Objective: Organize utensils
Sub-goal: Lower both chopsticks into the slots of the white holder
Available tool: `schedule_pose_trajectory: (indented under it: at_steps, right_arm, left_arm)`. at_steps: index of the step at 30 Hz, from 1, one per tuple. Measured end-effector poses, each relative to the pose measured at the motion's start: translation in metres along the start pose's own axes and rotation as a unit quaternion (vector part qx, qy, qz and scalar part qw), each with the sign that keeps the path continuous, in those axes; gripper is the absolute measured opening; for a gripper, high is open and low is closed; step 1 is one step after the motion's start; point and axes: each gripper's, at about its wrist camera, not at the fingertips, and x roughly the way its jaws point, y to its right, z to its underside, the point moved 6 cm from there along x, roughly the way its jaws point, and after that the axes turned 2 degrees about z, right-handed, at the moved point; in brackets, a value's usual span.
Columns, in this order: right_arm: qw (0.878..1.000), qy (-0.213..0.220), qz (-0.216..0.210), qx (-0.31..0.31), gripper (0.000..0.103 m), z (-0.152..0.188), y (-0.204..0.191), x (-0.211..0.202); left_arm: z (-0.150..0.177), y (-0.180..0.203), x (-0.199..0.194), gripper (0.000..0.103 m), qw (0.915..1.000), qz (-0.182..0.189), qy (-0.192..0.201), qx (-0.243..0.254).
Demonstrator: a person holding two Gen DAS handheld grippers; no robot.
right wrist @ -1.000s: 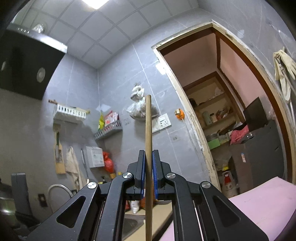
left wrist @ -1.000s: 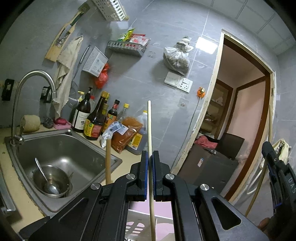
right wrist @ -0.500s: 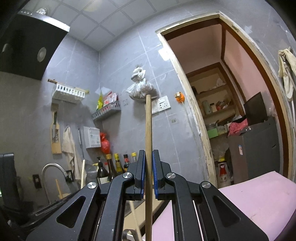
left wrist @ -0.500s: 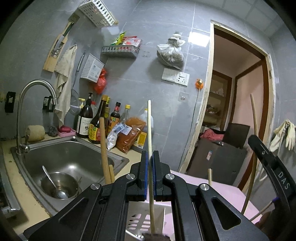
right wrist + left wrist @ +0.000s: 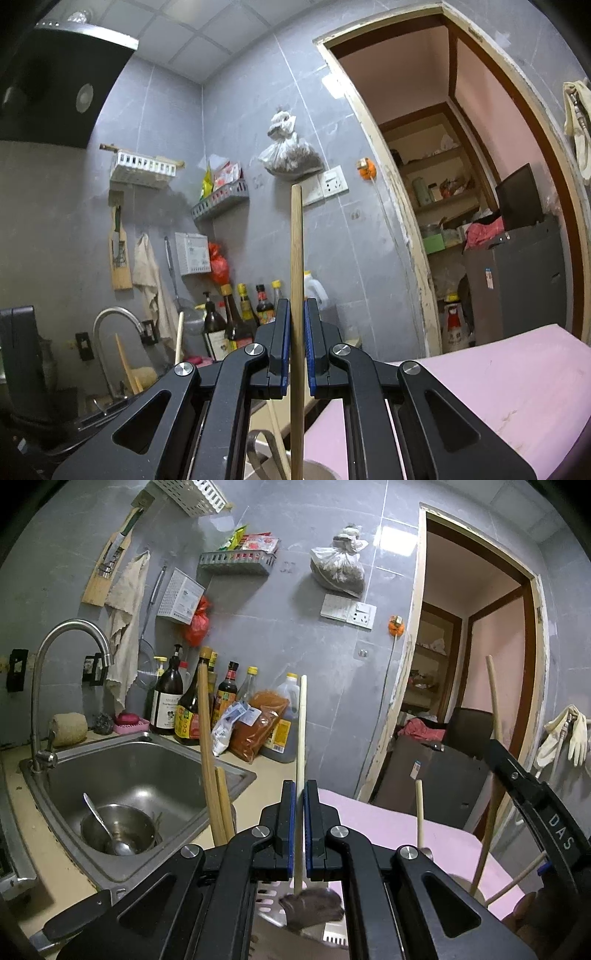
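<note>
We hold both utensils upright for dropping into holders: left gripper (image 5: 299, 825) jaws clamp the pale-handled brush (image 5: 302, 760), right gripper (image 5: 294, 341) jaws clamp a wooden stick (image 5: 296, 295) above the pink desk (image 5: 517, 376).
</note>
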Motion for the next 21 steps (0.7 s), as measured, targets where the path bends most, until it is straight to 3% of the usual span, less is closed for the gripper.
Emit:
schedule_pose_trajectory:
  at_steps: [16, 19, 21]
  right_arm:
    - [0.998, -0.057, -0.007, -0.032, 0.007, 0.013, -0.002, -0.008]
    - [0.998, -0.061, -0.01, -0.033, 0.01, 0.011, -0.002, -0.009]
    - [0.998, -0.062, -0.012, -0.032, 0.014, 0.01, -0.003, -0.01]
  left_arm:
    - [0.01, 0.001, -0.001, 0.004, 0.9976, 0.018, -0.064, -0.017]
    - [0.007, 0.003, -0.004, 0.011, 0.9975, 0.022, -0.065, -0.016]
    - [0.004, 0.004, -0.008, 0.021, 0.998, 0.023, -0.057, -0.017]
